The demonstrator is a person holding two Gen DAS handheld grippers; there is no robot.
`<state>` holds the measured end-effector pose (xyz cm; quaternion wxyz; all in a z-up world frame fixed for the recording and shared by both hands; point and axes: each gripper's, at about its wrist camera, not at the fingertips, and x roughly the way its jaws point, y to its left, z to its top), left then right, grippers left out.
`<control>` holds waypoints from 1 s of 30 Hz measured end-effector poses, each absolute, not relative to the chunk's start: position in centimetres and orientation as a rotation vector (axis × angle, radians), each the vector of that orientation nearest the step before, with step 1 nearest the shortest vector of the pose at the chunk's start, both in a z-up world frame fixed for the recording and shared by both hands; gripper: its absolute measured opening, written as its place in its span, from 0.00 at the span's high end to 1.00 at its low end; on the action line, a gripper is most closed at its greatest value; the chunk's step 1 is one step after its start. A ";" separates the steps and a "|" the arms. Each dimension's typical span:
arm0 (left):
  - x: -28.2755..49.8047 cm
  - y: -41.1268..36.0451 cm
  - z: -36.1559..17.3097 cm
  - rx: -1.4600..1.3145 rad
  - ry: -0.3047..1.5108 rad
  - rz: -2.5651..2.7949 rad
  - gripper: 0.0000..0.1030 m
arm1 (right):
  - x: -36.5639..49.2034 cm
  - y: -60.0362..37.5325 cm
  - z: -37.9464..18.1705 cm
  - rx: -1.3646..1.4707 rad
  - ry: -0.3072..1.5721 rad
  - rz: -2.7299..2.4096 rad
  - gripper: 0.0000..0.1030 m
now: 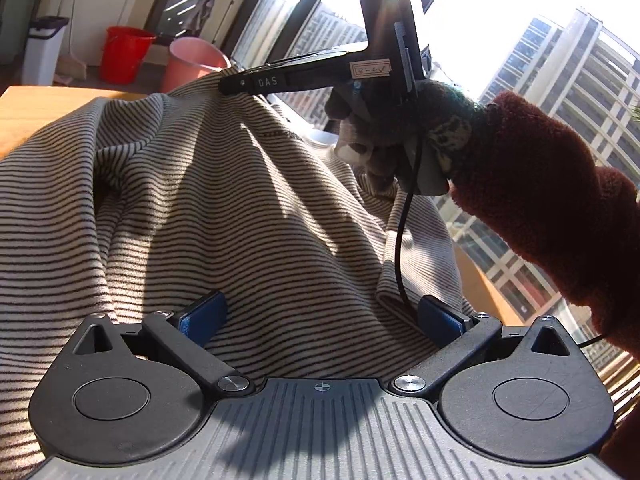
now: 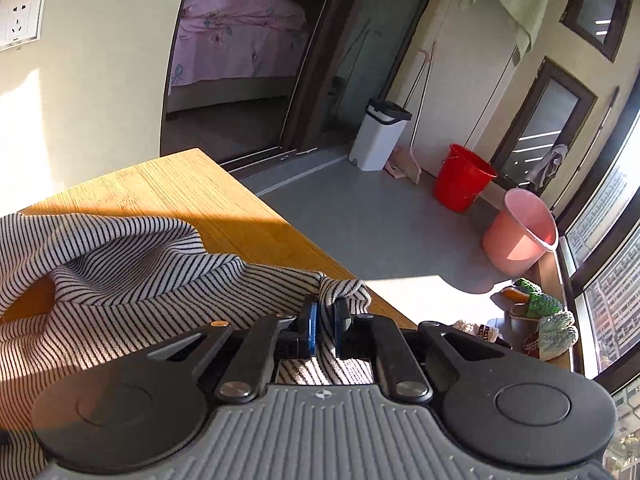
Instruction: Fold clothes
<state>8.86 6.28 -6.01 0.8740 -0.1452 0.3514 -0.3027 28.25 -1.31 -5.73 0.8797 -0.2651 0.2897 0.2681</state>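
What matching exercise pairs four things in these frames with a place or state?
Things:
1. right gripper
2. left gripper
3. red bucket
4. striped shirt

Places or states:
A. jaws wide apart
B. on the wooden table
C. on the floor beside the pink bucket
D. jaws shut on fabric

Pairs: 1-D, 2-A, 3-C, 4-B

striped garment (image 2: 120,272) heaped over near table (image 2: 180,192), far end bare
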 end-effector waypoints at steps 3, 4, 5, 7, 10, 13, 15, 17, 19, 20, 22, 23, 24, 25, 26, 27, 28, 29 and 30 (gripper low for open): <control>8.7 6.1 -6.0 -0.291 0.733 -0.628 0.00 | 29.0 -1.2 -7.4 -0.520 0.628 0.557 0.85; 8.6 6.2 -6.0 -0.290 0.733 -0.627 0.00 | 29.1 -1.6 -7.0 -0.483 0.639 0.550 0.82; 8.6 6.2 -6.0 -0.291 0.732 -0.628 0.00 | 29.0 -2.2 -6.3 -0.436 0.639 0.543 0.75; 8.6 6.2 -5.9 -0.299 0.733 -0.630 0.00 | 28.3 -4.1 -4.5 -0.348 0.611 0.513 0.65; 8.8 6.1 -5.9 -0.294 0.732 -0.627 0.00 | 25.6 -8.8 -2.3 -0.187 0.587 0.439 0.29; 9.0 6.2 -5.8 -0.283 0.731 -0.623 0.00 | 22.2 -12.6 -2.7 -0.021 0.627 0.456 0.14; 9.0 6.1 -5.8 -0.278 0.732 -0.620 0.00 | 19.7 -15.2 -3.9 0.114 0.677 0.499 0.06; 9.1 6.0 -5.9 -0.270 0.732 -0.617 0.00 | 17.9 -17.0 -5.7 0.218 0.731 0.529 0.04; 9.1 5.8 -5.9 -0.259 0.733 -0.612 0.00 | 16.5 -17.8 -7.3 0.203 0.751 0.502 0.04; 9.1 5.7 -5.9 -0.253 0.734 -0.608 0.00 | 16.0 -18.0 -7.9 0.158 0.748 0.477 0.04; 9.0 5.5 -5.8 -0.239 0.736 -0.598 0.00 | 15.7 -18.1 -8.0 0.046 0.736 0.426 0.04; 8.9 5.4 -5.8 -0.229 0.737 -0.590 0.00 | 16.1 -18.3 -8.0 0.053 0.737 0.403 0.04; 8.8 5.1 -5.7 -0.216 0.738 -0.581 0.00 | 16.2 -18.2 -8.0 0.049 0.740 0.407 0.04; 8.8 4.9 -5.7 -0.203 0.739 -0.572 0.00 | 16.4 -18.1 -8.0 0.045 0.742 0.410 0.03; 8.7 4.7 -5.6 -0.187 0.740 -0.563 0.00 | 16.5 -18.0 -8.1 0.040 0.744 0.413 0.00; 8.5 4.4 -5.6 -0.166 0.742 -0.555 0.00 | 16.6 -17.9 -8.1 0.031 0.747 0.413 0.00; 8.5 4.1 -5.6 -0.145 0.748 -0.548 0.00 | 16.5 -17.4 -8.2 0.004 0.750 0.407 0.00; 8.7 3.8 -5.4 -0.128 0.759 -0.540 0.00 | 16.4 -17.0 -8.2 -0.022 0.754 0.401 0.00; 9.0 3.8 -5.1 -0.136 0.768 -0.538 0.00 | 16.4 -16.6 -8.3 -0.045 0.759 0.396 0.00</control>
